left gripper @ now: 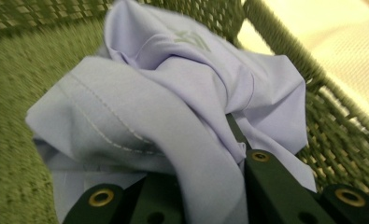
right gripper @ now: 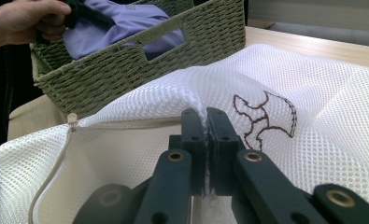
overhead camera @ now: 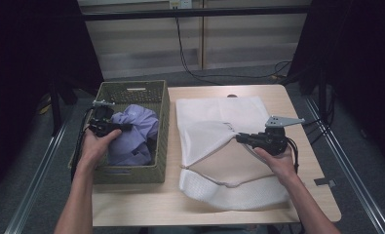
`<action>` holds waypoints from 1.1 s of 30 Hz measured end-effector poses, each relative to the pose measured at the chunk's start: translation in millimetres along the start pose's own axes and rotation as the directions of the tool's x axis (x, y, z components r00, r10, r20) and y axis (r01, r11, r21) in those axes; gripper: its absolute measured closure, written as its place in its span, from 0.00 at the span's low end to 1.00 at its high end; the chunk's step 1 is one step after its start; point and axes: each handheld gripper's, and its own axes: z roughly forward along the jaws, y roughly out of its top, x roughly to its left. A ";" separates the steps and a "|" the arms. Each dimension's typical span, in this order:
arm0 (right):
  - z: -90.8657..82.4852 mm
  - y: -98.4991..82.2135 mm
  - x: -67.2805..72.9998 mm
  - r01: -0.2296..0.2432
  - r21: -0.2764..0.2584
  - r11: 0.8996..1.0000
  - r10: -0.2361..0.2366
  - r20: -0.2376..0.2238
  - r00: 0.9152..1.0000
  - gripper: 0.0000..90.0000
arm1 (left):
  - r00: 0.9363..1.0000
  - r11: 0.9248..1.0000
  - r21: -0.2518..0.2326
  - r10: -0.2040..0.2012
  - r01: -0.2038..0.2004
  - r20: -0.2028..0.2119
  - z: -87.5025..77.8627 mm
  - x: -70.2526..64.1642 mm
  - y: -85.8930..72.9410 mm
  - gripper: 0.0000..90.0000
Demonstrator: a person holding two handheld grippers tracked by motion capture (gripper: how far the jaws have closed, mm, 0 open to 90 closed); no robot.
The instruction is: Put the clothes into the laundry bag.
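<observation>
A: On our left, the left gripper (overhead camera: 113, 127) sits inside the woven basket (overhead camera: 162, 109), its jaws clenched on a fold of the lilac garment (left gripper: 182, 98). The left gripper view has cloth draped over both jaws, bunched in a heap against the basket's far wall.

B: So the garment is in the basket, at the left end of the worktop (overhead camera: 302, 146), with a corner pinched. And across from it?

A: Just right of the basket lies the white mesh laundry bag (overhead camera: 219, 122), flat on the worktop, its long axis running away from us. The right gripper (overhead camera: 243, 138) has its jaws clamped on the upper layer of mesh at the zip line, tenting it up; the right gripper view has that fold squeezed between the two pads, beside a brown stitched emblem (right gripper: 265, 117).

B: Which way does the garment need to travel, then?

A: We judge rightward, up over the basket's near wall (right gripper: 140, 60) and towards the lifted zipper edge (right gripper: 126, 124). The bag's mouth faces the basket side, so our left hand (overhead camera: 95, 146) is the nearer one to carry it; the right merely keeps the mouth raised

B: The basket rim between them is the snag we'd watch
</observation>
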 end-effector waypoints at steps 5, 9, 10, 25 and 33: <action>-1.0 0.3 0.5 0.001 -0.001 1.000 -0.001 0.005 1.000 0.97 | 1.000 0.999 -0.052 0.010 -0.010 0.008 -14.9 0.2 0.1 0.93; -1.2 0.2 1.0 -0.001 -0.001 1.000 0.001 0.008 1.000 0.97 | 1.000 0.995 -0.095 0.005 -0.004 0.008 -21.9 -1.7 0.0 0.93; -0.9 0.4 1.6 0.000 -0.001 1.000 0.000 0.008 1.000 0.97 | 1.000 0.993 -0.120 0.012 -0.010 0.013 -26.6 -2.9 0.6 0.93; -0.9 0.8 1.4 -0.001 -0.005 1.000 0.002 0.009 1.000 0.97 | 0.999 0.963 -0.268 0.031 -0.025 0.019 -53.0 -11.3 8.6 0.93; -2.3 1.2 0.7 -0.001 -0.010 1.000 0.001 0.011 1.000 0.97 | 0.999 0.946 -0.320 0.047 -0.041 0.010 -64.2 -16.7 14.9 0.93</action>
